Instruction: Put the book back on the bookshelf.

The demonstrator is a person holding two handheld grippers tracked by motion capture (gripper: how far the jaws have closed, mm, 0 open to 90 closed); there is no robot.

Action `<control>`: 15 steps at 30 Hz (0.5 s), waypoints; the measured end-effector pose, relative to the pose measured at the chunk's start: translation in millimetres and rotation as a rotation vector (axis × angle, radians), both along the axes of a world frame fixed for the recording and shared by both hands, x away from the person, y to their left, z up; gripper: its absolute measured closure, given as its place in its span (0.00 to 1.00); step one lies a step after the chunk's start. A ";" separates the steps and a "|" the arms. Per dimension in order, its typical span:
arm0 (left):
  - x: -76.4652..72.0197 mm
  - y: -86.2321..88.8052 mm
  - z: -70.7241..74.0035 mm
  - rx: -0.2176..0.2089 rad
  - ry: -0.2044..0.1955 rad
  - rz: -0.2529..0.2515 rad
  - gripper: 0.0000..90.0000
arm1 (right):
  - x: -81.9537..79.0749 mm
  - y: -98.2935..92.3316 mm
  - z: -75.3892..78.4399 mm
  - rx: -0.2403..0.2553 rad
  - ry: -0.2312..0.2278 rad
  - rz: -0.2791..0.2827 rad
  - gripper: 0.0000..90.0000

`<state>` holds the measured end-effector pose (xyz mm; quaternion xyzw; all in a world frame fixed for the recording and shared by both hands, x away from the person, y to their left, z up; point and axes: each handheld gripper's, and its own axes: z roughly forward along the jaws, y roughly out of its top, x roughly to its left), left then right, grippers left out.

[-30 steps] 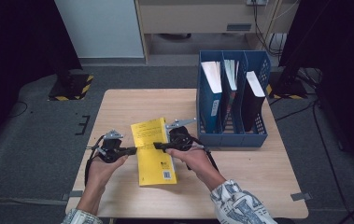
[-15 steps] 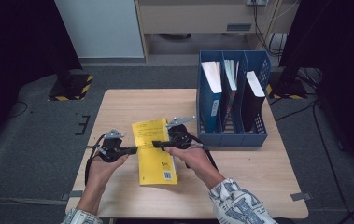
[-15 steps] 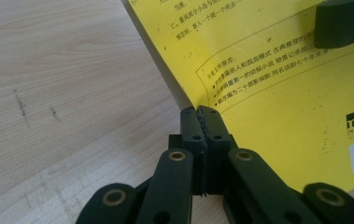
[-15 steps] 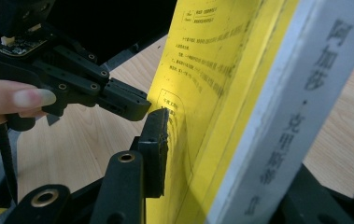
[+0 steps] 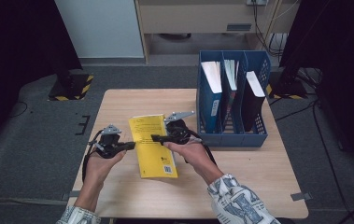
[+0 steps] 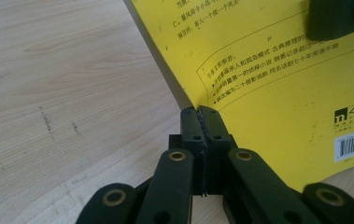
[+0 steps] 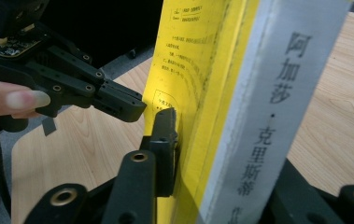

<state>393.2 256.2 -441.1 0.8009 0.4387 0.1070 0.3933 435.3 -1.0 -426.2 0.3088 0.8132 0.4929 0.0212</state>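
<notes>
The yellow book sits near the middle of the table, its lower end on the wood and its right edge lifted, with the blue rack just to its right. The right gripper has the book clamped across its thickness at the spine; in the right gripper view one black pad presses the yellow cover while the grey-white spine runs up in front of the other jaw, and those jaws have just been closing in on it. The left gripper is fully shut, tips together with nothing between them, nosed up against the book's left edge. To my eye the work in hand is standing the book up so it can go into the rack. Doing that well means keeping the right grip square on the spine so the book cannot swing, and using the shut left tips as a prop against the free edge while it tilts, rather than shoving it sideways across the table. By count: one book in hand, one rack with three slots, each slot with one book or folder already standing in it, two grippers, one table.
</notes>
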 end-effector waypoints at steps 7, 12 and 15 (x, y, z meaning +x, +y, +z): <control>-0.7 1.9 1.3 -0.005 -0.004 0.003 1.00 | 0.8 3.0 3.8 -0.012 -0.001 0.007 0.74; -0.1 2.6 3.7 0.000 -0.007 0.001 1.00 | 2.7 4.9 5.4 -0.017 -0.007 0.004 0.71; 0.0 3.0 5.6 -0.003 -0.012 0.003 1.00 | 3.6 5.2 6.4 -0.014 -0.007 0.003 0.69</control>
